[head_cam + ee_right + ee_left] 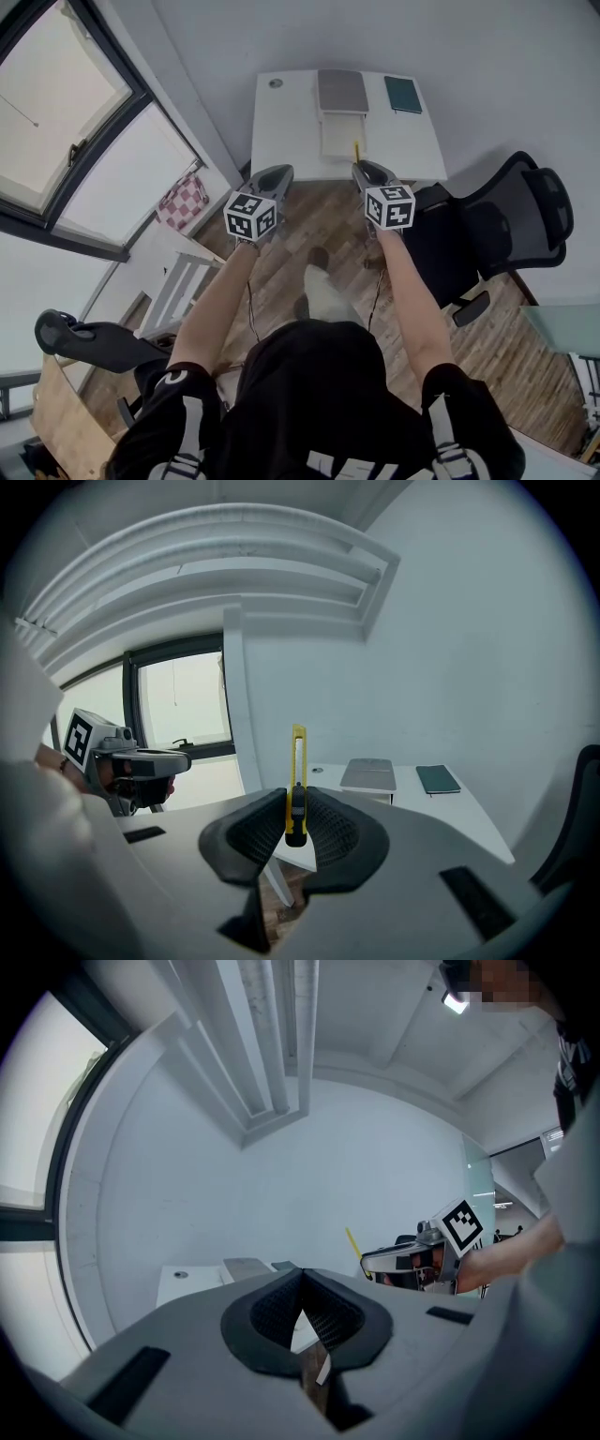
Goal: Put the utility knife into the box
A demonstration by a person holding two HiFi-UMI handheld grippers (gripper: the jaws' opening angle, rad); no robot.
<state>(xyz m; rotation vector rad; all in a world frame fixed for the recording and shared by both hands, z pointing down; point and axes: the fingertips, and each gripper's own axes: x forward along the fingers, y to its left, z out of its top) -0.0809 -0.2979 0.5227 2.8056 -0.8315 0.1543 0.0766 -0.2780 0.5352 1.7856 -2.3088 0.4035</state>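
The right tongs point(368, 169) are clenched on the utility knife point(356, 150). In the right gripper view the tongs point(296, 803) pinch the dark lower part of the knife point(298, 761) between the pads. Its yellow body stands upright and sticks out past the tips. In the head view the knife is held in the air at the near edge of the white bench point(281, 122), just in front of the box point(342, 94) and not in it.

The left tongs point(274, 173) hang over the wood floor point(328, 225) off the bench's near left corner. In the left gripper view they point(300, 1279) are closed tip to tip with nothing between the pads.

The box sits mid-bench against the far edge, grey on top with a pale part toward the near edge. It also shows in the right gripper view point(368, 773). A dark green notebook point(403, 94) lies flat at the far right corner, beside the box but apart from it. A black office chair point(506, 220) stands off the bench's right edge.
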